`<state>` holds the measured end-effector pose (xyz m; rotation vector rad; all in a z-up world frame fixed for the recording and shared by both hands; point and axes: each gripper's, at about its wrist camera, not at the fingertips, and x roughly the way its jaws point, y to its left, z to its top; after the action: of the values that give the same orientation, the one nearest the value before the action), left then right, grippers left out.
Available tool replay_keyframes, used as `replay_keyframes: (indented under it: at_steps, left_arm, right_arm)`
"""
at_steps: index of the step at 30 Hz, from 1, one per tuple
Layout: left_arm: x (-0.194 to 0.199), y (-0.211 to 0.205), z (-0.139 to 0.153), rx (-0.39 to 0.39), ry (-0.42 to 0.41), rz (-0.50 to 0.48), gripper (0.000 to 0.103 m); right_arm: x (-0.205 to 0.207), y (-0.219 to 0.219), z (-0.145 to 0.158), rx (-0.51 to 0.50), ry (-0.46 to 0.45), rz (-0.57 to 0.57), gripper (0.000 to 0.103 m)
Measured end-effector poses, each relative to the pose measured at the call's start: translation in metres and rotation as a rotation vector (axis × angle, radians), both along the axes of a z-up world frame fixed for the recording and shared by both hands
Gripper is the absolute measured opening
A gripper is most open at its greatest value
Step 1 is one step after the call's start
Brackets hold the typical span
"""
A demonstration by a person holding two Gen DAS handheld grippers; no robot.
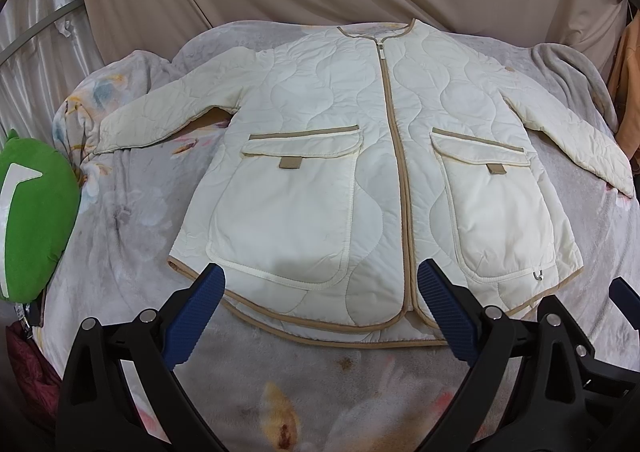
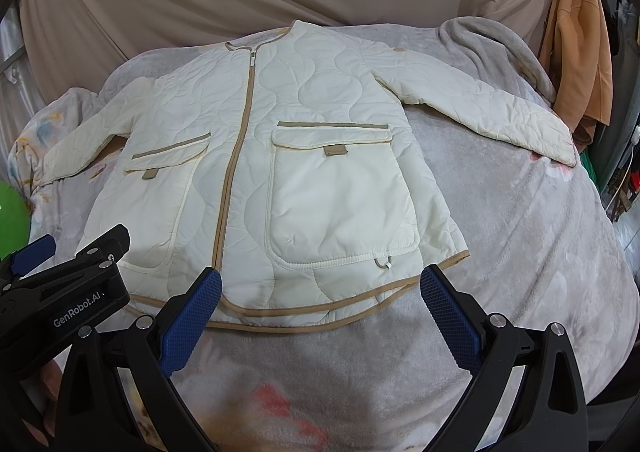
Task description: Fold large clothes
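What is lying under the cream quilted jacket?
The cream quilted jacket with tan trim lies flat on a grey floral fleece blanket, which shows all around it. What is beneath the blanket, or directly under the jacket's body, is covered and cannot be seen.

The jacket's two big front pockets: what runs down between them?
A tan-edged zipper, closed from collar to hem, runs between the left pocket and right pocket of the jacket. Both wrist views show it.
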<state>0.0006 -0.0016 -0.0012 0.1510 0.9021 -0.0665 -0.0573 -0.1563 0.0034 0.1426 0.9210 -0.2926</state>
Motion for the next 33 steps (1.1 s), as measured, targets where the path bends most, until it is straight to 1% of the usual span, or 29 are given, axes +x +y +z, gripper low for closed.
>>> replay_keyframes:
  at_steps: [10, 12, 14, 16, 17, 20, 22, 24, 26, 30, 33]
  left_arm:
    - [0.000, 0.000, 0.000, 0.000, 0.002, 0.000, 0.095]
    - [0.001, 0.004, -0.006, -0.006, 0.014, -0.001, 0.095]
    - [0.004, 0.007, -0.009, -0.020, 0.028, 0.006, 0.095]
    - [0.007, 0.017, -0.011, -0.031, 0.028, 0.014, 0.095]
    - [0.010, 0.019, -0.012, -0.028, 0.025, 0.016, 0.095]
    - [0.020, 0.025, -0.012, -0.020, 0.016, 0.026, 0.095]
    - [0.027, 0.027, -0.013, -0.009, 0.009, 0.035, 0.095]
    - [0.037, 0.028, -0.013, -0.018, 0.009, 0.038, 0.095]
    - [0.049, 0.028, -0.016, -0.028, 0.016, 0.061, 0.095]
    - [0.071, 0.024, -0.025, -0.055, 0.043, 0.115, 0.095]
    - [0.081, 0.012, -0.031, -0.052, 0.043, 0.144, 0.095]
  right_arm:
    - [0.000, 0.000, -0.001, 0.001, 0.001, 0.003, 0.098]
    - [0.001, -0.001, -0.001, -0.003, -0.001, 0.012, 0.098]
    - [0.002, -0.006, -0.003, -0.015, -0.009, 0.020, 0.098]
    - [0.005, -0.018, -0.006, -0.021, -0.014, -0.008, 0.098]
    - [0.009, -0.028, -0.013, -0.014, -0.013, -0.033, 0.098]
    - [0.015, -0.066, -0.014, -0.015, -0.010, -0.101, 0.098]
    - [0.020, -0.088, -0.013, -0.035, -0.016, -0.114, 0.098]
    - [0.026, -0.113, -0.013, -0.051, -0.022, -0.126, 0.098]
    - [0.034, -0.140, -0.016, -0.062, -0.029, -0.142, 0.098]
    - [0.053, -0.208, -0.027, -0.023, -0.039, -0.211, 0.098]
    - [0.064, -0.262, -0.039, -0.002, -0.048, -0.286, 0.098]
